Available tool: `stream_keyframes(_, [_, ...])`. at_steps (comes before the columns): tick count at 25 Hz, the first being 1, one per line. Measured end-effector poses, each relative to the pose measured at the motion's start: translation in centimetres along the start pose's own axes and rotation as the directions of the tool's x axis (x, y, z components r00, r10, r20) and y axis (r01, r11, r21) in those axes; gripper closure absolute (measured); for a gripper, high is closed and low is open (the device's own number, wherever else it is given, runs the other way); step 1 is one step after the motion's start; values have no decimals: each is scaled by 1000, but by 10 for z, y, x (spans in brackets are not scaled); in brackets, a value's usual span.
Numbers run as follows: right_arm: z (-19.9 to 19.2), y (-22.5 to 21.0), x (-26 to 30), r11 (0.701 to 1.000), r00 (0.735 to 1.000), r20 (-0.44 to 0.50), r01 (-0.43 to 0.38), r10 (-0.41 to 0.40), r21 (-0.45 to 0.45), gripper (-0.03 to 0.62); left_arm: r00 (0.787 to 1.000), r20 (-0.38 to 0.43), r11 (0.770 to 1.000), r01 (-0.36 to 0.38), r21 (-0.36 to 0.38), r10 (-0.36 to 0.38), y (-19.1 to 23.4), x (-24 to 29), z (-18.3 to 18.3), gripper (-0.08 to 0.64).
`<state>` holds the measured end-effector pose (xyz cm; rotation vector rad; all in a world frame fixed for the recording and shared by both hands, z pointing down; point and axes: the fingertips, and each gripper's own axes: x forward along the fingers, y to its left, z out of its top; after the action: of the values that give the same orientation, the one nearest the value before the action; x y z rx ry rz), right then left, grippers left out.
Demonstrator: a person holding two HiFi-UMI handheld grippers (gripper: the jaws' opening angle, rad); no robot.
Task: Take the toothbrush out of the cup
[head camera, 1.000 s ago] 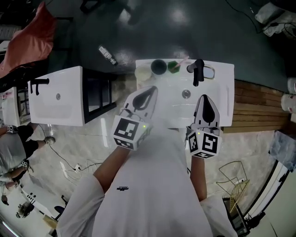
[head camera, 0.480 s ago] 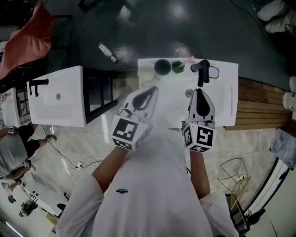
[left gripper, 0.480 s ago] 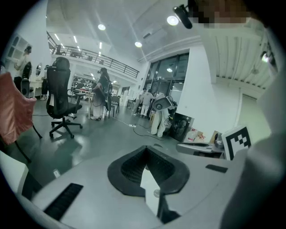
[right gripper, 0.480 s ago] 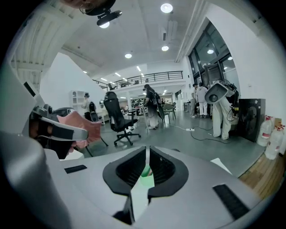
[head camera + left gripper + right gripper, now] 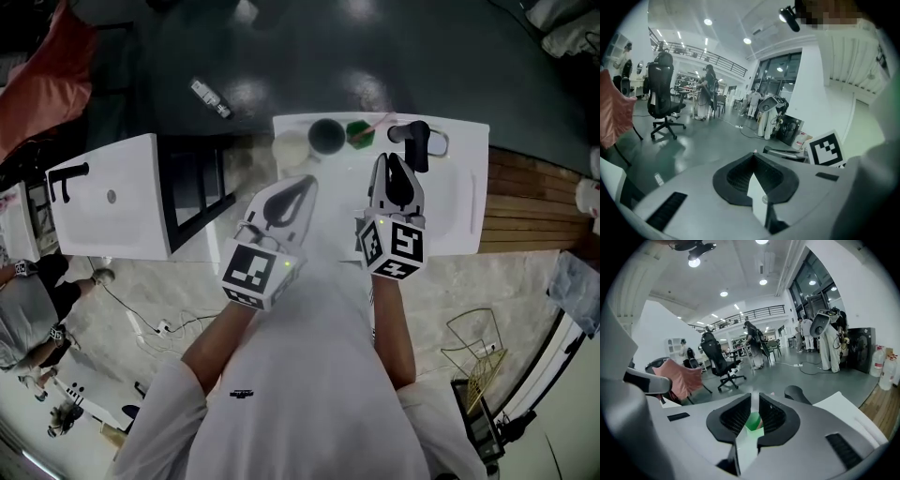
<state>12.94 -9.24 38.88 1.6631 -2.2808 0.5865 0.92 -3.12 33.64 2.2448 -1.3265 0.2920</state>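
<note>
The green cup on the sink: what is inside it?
A pink toothbrush leans out of the green cup. Its lower end, inside the cup, is covered.

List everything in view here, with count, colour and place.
sinks: two, white; one ahead of the grippers, one at the head view's left
faucets: two, black; one on each sink
cup: one, green; near sink's back rim, left of its faucet
toothbrush: one, pink; in the cup
dark bowl: one; left of the cup
bottle: one, pale; lying on the dark floor
cloth: one, red; upper left
wire basket: one; lower right
bystander: one; left edge
left gripper: white, black pads; jaws together, empty
right gripper: same colours; jaws just opening, a slit apart, nothing between
</note>
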Motion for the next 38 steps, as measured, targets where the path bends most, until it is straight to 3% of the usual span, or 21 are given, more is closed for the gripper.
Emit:
stream_keyframes(9, [-26, -10, 52, 998, 997, -69, 48, -45, 47, 552, 999, -48, 1000, -7, -16, 6, 22, 17, -12, 557])
stream_keyframes(11, [-32, -12, 62, 998, 995, -87, 50, -46, 41, 520, 998, -55, 1000, -10, -20, 9, 26, 20, -13, 557])
stream_keyframes(22, [-60, -27, 98, 987, 981, -175, 107, -84, 123, 518, 995, -96, 999, -11, -43, 7, 35, 27, -29, 557])
stream_keyframes(29, [-65, -35, 106, 982, 976, -190, 130, -103, 138, 546, 993, -117, 998, -15, -54, 9, 36, 26, -38, 557])
stream_keyframes(38, [-59, -26, 102, 987, 983, -166, 97, -76, 126, 574, 995, -100, 999, -17, -52, 11, 35, 20, -37, 557])
